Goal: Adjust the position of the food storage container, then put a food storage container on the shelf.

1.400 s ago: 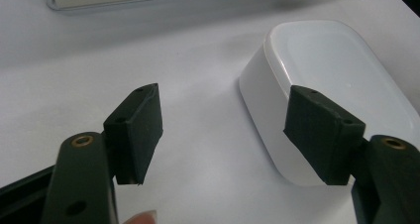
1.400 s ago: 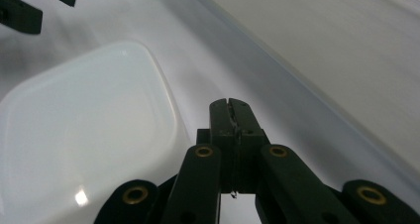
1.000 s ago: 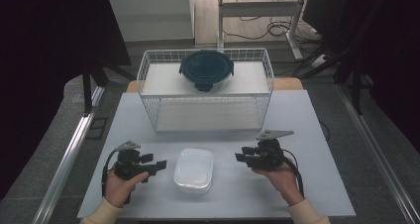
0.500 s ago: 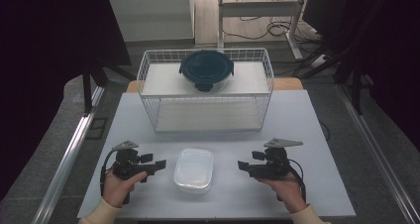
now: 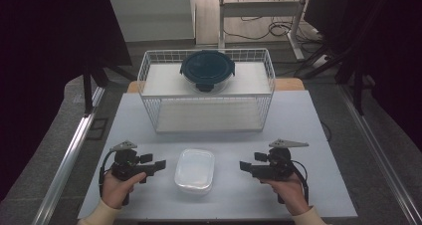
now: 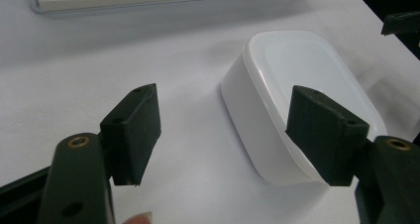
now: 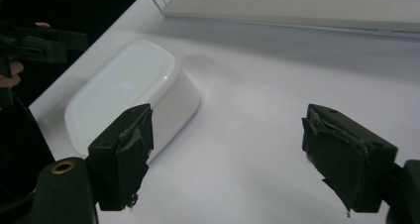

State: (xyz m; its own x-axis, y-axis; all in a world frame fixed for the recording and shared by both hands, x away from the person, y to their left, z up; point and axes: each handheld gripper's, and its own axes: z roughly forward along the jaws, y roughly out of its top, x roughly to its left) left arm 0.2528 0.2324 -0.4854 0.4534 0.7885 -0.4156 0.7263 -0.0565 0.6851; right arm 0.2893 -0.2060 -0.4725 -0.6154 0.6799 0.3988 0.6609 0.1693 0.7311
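The white lidded box (image 5: 194, 170) lies on the worktop (image 5: 298, 115) between my tongs, long axis pointing away from me. My left tongs (image 5: 160, 164), jaws apart, sit closer, I think; my right tongs (image 5: 245, 166), also spread, hang farther off.

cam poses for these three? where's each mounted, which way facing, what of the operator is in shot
High view: above the person's side, facing forward and down on the table; both hands, left tongs, right tongs.
Left gripper view: rides the left tongs, facing the white container; jaws apart.
Right gripper view: rides the right tongs, facing the same container; jaws apart.
Shared: the container and the wire rack.
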